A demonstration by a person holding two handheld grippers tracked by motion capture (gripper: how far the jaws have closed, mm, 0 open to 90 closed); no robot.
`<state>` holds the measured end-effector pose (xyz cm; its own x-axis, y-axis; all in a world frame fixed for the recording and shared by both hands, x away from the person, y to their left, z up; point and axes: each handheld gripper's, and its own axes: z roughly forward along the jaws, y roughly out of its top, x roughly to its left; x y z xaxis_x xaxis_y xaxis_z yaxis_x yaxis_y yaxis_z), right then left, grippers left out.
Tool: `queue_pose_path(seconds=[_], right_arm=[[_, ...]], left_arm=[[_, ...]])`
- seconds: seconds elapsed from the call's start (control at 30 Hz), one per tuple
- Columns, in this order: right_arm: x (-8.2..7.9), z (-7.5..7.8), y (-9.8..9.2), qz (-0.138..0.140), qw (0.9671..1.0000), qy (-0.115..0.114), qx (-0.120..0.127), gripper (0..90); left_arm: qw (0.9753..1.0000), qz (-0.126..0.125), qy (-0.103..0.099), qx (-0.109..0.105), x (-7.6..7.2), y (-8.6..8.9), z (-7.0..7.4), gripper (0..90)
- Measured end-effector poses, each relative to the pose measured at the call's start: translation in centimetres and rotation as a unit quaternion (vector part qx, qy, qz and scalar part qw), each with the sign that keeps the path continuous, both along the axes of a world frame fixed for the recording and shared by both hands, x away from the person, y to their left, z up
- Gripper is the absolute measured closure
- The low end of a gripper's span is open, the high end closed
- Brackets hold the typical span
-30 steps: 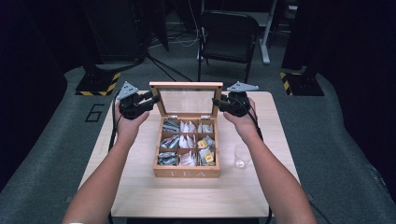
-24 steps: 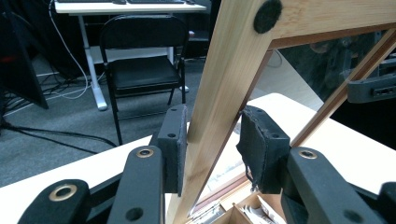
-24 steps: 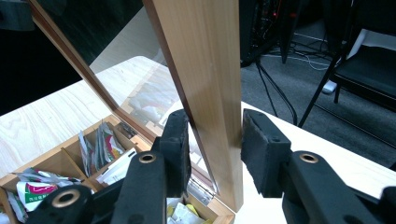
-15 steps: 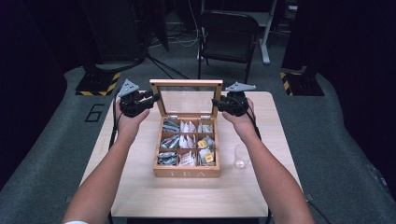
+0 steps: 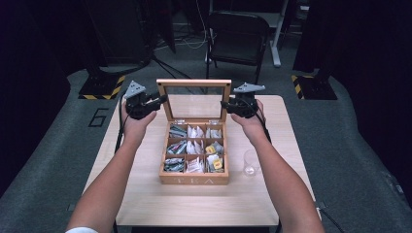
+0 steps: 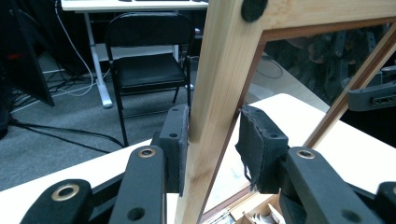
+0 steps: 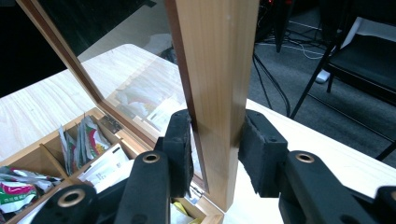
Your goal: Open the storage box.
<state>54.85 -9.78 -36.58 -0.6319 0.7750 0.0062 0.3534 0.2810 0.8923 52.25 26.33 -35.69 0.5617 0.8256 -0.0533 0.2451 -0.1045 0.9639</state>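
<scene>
Here, glass lid [image 5: 194, 99] of tea box [image 5: 194, 178] is held upright | left gripper [image 6: 212, 142] part-open, one pad touching frame | right gripper [image 7: 215, 147] clamped on frame | lid could be dropped shut if the looser grip slips.

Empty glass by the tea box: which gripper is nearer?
Right. The right gripper holds the lid's right edge, same side as the glass. The left gripper is at the lid's left edge, across the box.

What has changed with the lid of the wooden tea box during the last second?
The glass-paned wooden lid swung up, from leaning back to nearly upright, as the left gripper and right gripper rose at its side rails. The wooden tea box and small clear glass stayed put.
</scene>
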Motion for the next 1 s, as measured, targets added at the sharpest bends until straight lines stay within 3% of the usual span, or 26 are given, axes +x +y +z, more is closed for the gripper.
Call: queue_pose_path(seconds=[0.2, 0.23, 1.0], right_arm=[[0.3, 0.0, 0.0, -0.003, 1.0000, 0.002, 0.003, 64.6], [0.3, 0.0, 0.1, -0.005, 1.0000, 0.004, 0.003, 64.7], [2.2, 0.1, 0.2, -0.025, 0.9991, 0.027, 0.020, 65.5]], left_arm=[[1.0000, 0.001, 0.006, -0.002, 0.2, 0.1, -0.2, 64.6], [0.9999, 0.001, 0.007, -0.011, 0.3, 0.2, -0.2, 64.6], [0.9999, 0.001, 0.012, -0.007, -0.4, 0.4, -0.1, 62.2]])
